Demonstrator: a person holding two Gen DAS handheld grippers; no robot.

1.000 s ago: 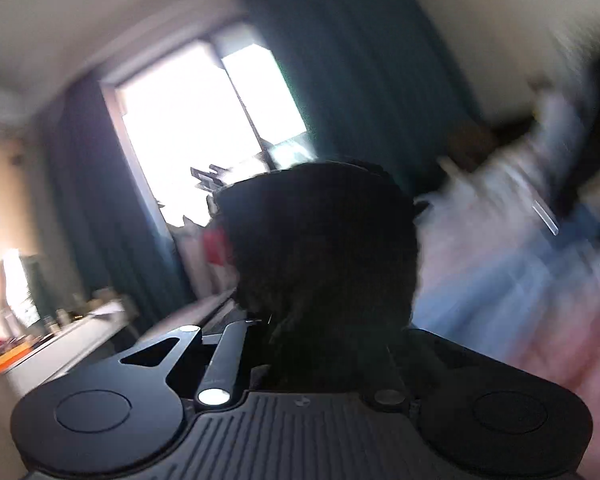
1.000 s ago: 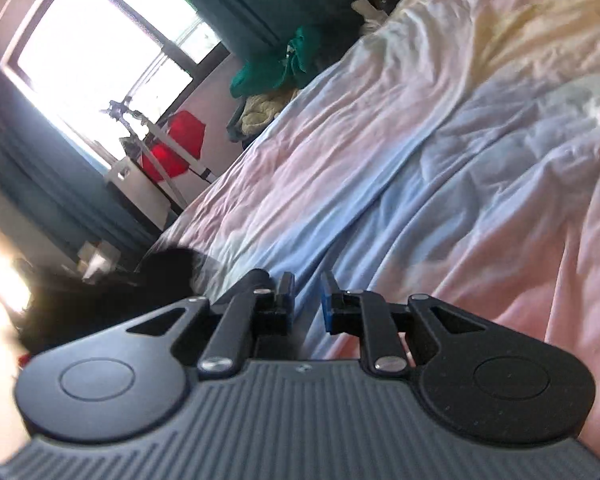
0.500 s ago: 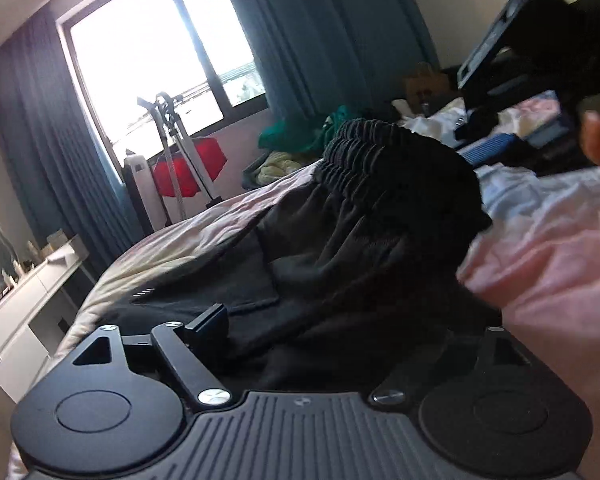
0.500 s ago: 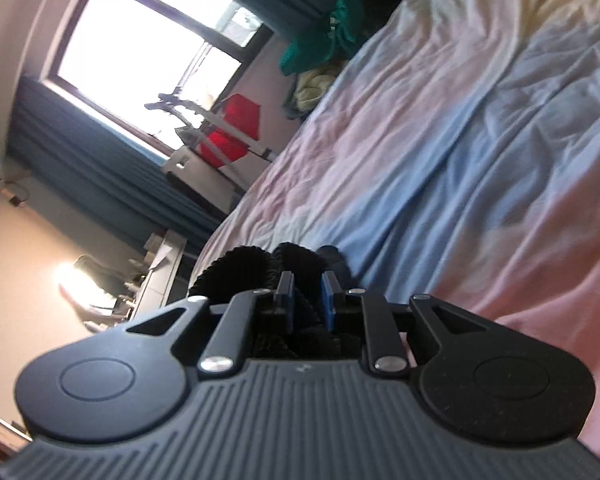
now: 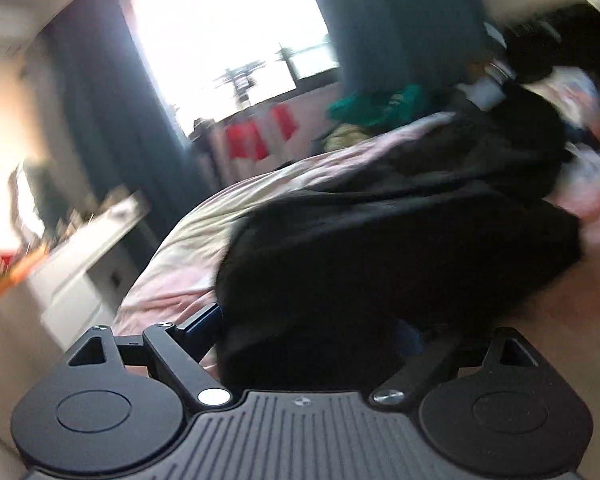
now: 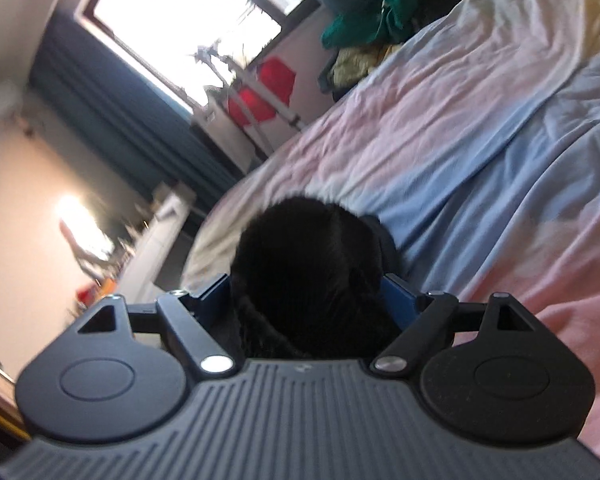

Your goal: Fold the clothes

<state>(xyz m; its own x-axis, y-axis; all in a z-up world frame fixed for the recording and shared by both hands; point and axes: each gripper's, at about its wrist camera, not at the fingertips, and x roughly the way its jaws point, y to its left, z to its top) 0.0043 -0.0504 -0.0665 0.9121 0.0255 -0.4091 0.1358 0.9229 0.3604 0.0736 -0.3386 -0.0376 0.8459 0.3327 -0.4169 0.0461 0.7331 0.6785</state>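
- The black clothes [image 5: 400,232] lie in a soft, bunched heap on the pink and blue bed sheet [image 6: 500,128], near the bed's window-side edge.

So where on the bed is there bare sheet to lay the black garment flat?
Free: the bedsheet right of the black garment, up toward the green clothes pile. Crowded: around both open grippers, left gripper and right gripper.

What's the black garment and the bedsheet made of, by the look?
Black garment: seems a soft matte knit, maybe cotton jersey; it bunches and slumps with no sheen, though blur hides the weave. Bedsheet: thin woven fabric, probably cotton, pastel pink and blue, finely creased.
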